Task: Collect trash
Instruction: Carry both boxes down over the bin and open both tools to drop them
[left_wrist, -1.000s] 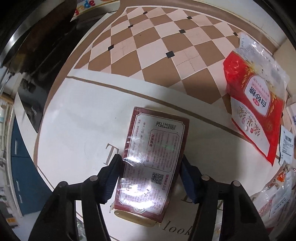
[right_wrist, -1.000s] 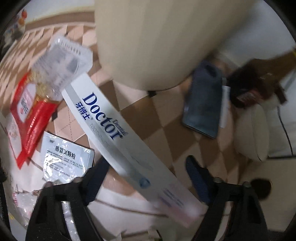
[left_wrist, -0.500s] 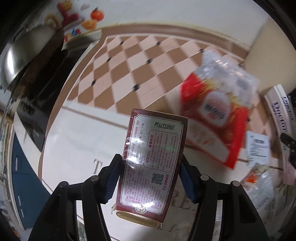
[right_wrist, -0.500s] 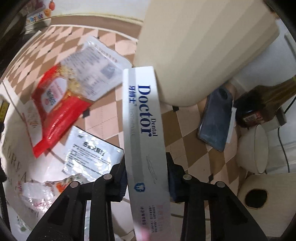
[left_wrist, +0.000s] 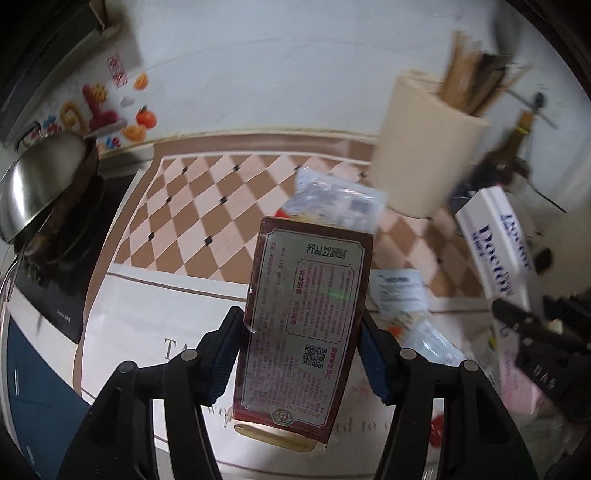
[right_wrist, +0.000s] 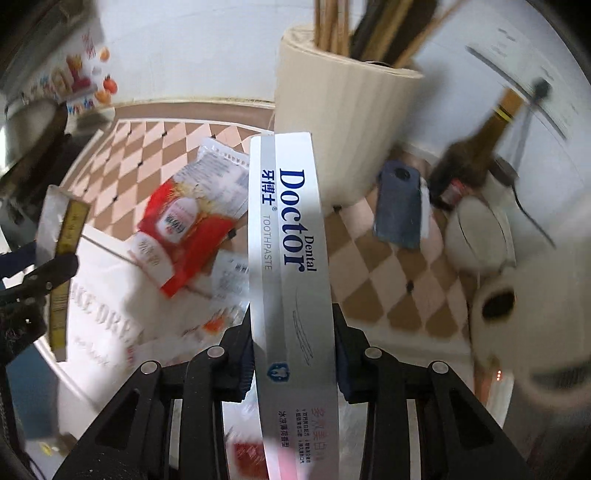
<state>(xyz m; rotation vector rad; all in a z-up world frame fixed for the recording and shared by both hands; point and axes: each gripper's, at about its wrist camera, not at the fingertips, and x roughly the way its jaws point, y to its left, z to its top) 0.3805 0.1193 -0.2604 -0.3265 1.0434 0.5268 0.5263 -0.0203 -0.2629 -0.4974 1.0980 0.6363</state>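
The dark red carton is up off the counter, pinched across its width between the blue pads of the left gripper, label side to the camera and its far end tipped up toward the cream utensil holder — a grip across the short dimension, likely chosen because that is the only span the jaws can close over. Just to its right the long white toothpaste box is clamped the same way in the right gripper, gripped low so most of its length sticks out ahead toward the utensil holder; that overhang could make it swing. In front of the utensil holder, on the checkered mat, the red snack bag and a clear printed wrapper lie waiting, with a white sachet nearer the grippers. Compared with a second ago, both pieces have come well up: the carton was lying flat on the white cloth and the toothpaste box sat slanted between wide-open jaws, which have since closed onto it. The wall, a steel pot and a dark bottle beside the holder have swung into view.
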